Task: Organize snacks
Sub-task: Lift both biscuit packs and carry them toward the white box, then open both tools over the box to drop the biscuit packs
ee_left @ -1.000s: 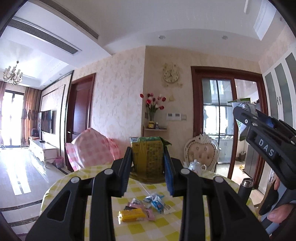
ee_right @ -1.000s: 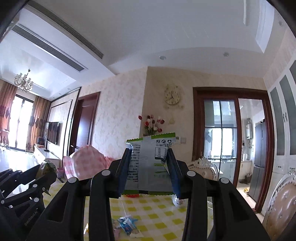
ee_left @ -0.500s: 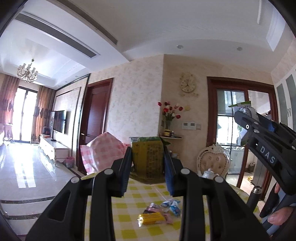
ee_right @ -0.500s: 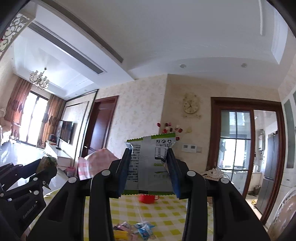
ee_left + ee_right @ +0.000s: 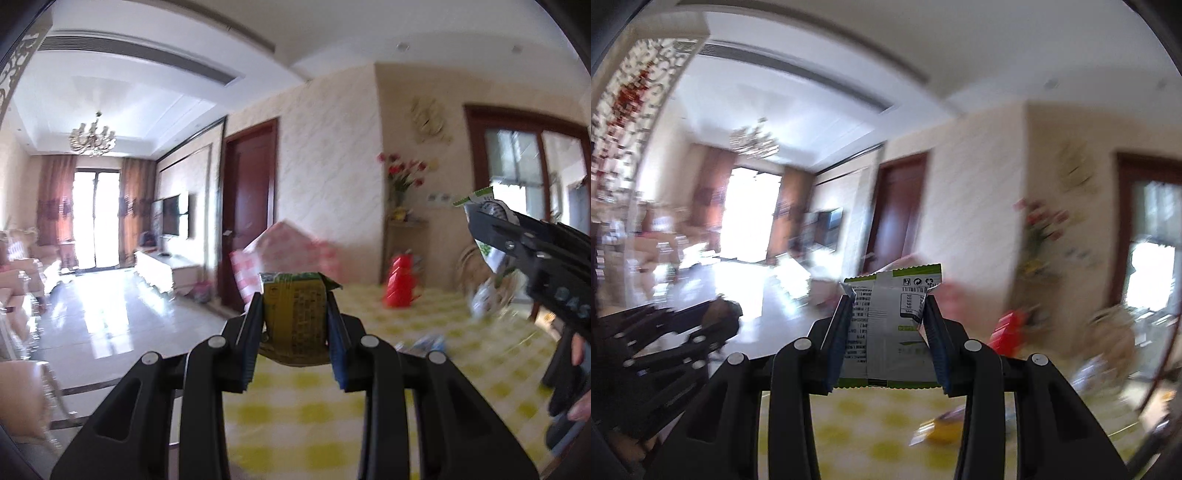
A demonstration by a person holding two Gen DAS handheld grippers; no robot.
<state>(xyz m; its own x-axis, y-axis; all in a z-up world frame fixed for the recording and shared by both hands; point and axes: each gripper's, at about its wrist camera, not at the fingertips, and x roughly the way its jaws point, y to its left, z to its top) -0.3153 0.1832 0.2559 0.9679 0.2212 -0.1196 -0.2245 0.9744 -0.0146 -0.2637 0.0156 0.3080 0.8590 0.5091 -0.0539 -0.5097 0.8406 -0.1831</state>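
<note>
Yellow-checked tablecloth (image 5: 295, 413) lies below both tools, bright open floor (image 5: 122, 317) beyond its left edge. Left gripper (image 5: 295, 328) pinches a yellow-green snack packet (image 5: 295, 317); right gripper (image 5: 888, 332) clamps a white-green snack packet (image 5: 890, 332), both held above the cloth.

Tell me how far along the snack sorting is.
No finished pile shows. In hand: left gripper clamps a yellow-green packet; right gripper clamps a white-green packet. Left: loose snacks lie on the checked table.

Yellow-green snack packet (image 5: 295, 317); white-green snack packet (image 5: 892, 328); yellow-white checked tablecloth (image 5: 461, 354); red container (image 5: 400, 286).
</note>
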